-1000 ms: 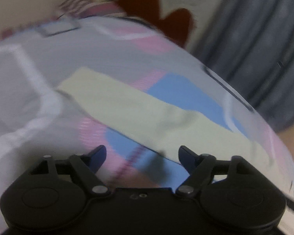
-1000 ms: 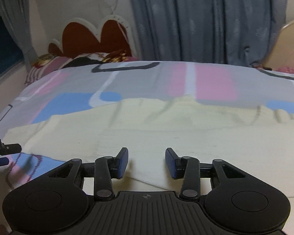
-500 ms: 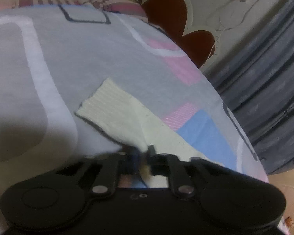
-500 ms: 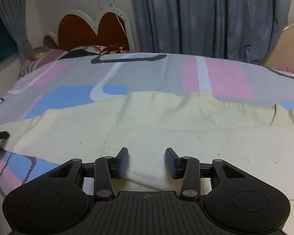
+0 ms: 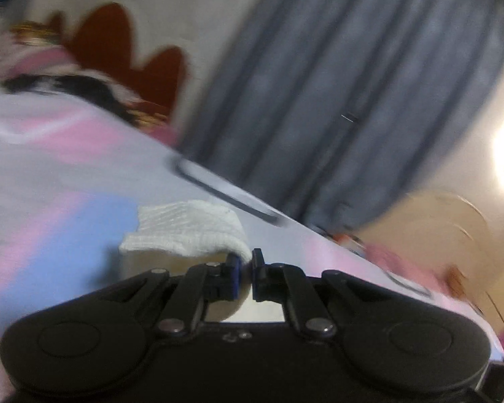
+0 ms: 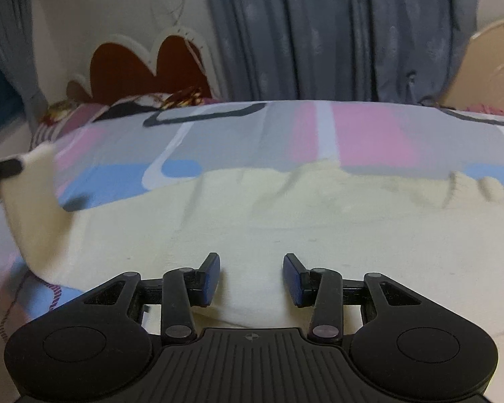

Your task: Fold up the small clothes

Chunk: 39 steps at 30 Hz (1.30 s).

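We are seeing the left tool (image 5: 246,265) with its jaws pinched together on the ribbed cuff of the cream sweater (image 5: 188,231); the blue pads (image 5: 236,270) are pressing the knit from both sides. The tool is pointing somewhat downward and is tilted in roll, its view blurred. In the right wrist view its dark tip is showing at the far left edge, holding the sleeve clear of the bed. We are seeing the right tool (image 6: 252,277) with jaws partly apart, nothing between them, hovering low over the sweater body, pointing downward and forward.
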{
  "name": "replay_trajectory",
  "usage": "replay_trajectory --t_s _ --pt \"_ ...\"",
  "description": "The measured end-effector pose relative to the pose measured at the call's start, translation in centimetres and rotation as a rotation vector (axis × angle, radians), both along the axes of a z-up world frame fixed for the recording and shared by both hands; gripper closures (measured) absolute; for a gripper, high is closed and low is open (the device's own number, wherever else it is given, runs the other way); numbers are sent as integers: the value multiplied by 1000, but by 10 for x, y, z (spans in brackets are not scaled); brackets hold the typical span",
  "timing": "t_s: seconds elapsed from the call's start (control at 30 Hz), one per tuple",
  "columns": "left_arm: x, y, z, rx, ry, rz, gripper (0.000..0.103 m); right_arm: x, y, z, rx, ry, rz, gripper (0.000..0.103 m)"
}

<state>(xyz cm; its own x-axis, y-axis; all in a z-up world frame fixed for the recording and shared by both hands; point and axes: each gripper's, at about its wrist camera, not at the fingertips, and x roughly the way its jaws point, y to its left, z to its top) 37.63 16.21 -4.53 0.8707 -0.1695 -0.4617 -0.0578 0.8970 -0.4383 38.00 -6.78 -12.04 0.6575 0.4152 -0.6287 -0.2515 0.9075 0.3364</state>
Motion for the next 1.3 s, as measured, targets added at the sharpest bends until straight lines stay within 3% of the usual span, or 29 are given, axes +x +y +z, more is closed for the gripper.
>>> replay_trajectory --t_s 0.27,0.4,0.43,0.47,0.53,0.6,0.63,0.8,0.9,1.03,1.13,1.3 --pt "32 -158 -35 49 62 -308 97 -24 -93 8 -3 -14 -135 61" --pt "33 -198 -71 88 153 -397 96 -36 -135 2 -11 15 -192 61" --pt "35 -204 -79 99 184 -420 95 -39 -142 1 -14 20 -202 61" --pt "36 -209 -85 111 217 -436 82 -42 -148 -1 -14 25 -210 61" --pt "39 -209 -93 126 279 -442 62 -46 -157 -3 -3 37 -216 61" --pt "30 -206 -88 132 277 -432 27 -49 -161 -3 10 43 -216 61" --pt "26 -201 -83 138 256 -420 23 -49 -161 -3 17 42 -215 61" --pt "-1 -160 -53 171 172 -342 20 -45 -155 2 32 23 -176 61" --pt "-16 -128 -46 256 155 -248 19 -44 -135 5 34 6 -111 61" --pt "-26 -98 -61 359 186 -156 21 -39 -93 7 -7 -31 -13 59" --pt "-29 -82 -70 357 216 -111 23 -29 -62 4 -41 -50 35 58" --pt "-31 -77 -84 429 220 -78 24 -9 -22 -5 -216 -101 45 57"
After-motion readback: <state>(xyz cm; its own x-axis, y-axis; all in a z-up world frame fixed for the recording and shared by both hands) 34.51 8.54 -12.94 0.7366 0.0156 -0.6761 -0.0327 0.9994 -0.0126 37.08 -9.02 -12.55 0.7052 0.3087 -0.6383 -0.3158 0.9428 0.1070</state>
